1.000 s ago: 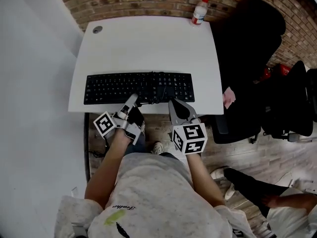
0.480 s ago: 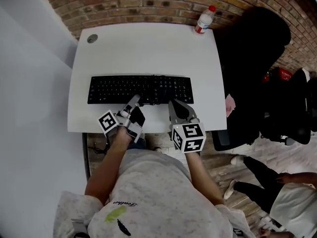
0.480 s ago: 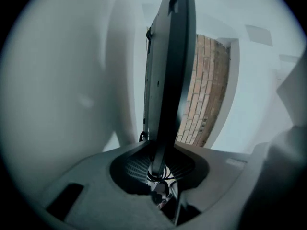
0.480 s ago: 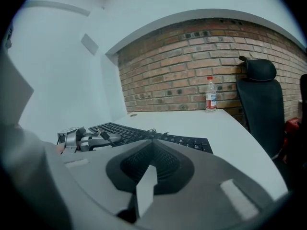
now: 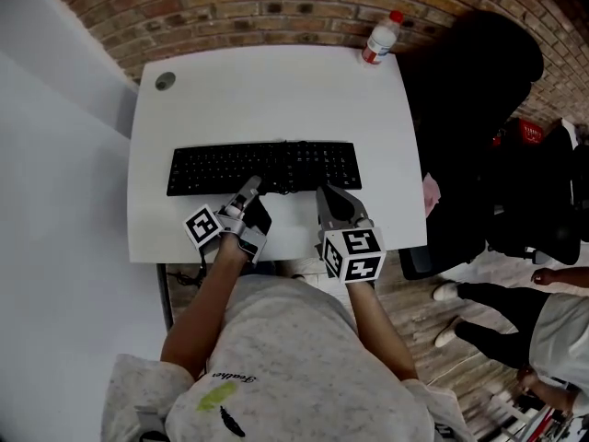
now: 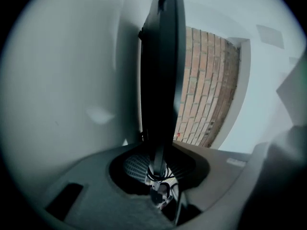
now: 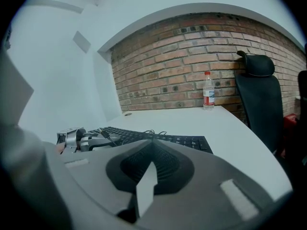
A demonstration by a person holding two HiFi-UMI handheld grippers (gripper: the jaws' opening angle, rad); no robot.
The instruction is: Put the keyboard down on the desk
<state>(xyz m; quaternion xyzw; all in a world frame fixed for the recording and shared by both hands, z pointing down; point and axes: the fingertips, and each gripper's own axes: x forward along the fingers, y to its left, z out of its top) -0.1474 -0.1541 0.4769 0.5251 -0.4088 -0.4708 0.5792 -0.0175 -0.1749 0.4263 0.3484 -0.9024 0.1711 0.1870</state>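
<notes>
As the keyboard (image 5: 262, 167) had shifted further in from the counter's (image 5: 276, 90) front edge and lay flat, placement appeared complete. The left gripper (image 5: 251, 188), pinching the near edge, was opening its jaws. The right gripper (image 5: 324, 194) was pressed together, empty, just beside the keyboard.

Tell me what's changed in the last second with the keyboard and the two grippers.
The keyboard went farther in from the desk's near edge, and both grippers followed over the desktop. The left gripper keeps the keyboard's near edge between its jaws, which are opening. The right gripper stays shut at that edge; the bottle hasn't moved.
</notes>
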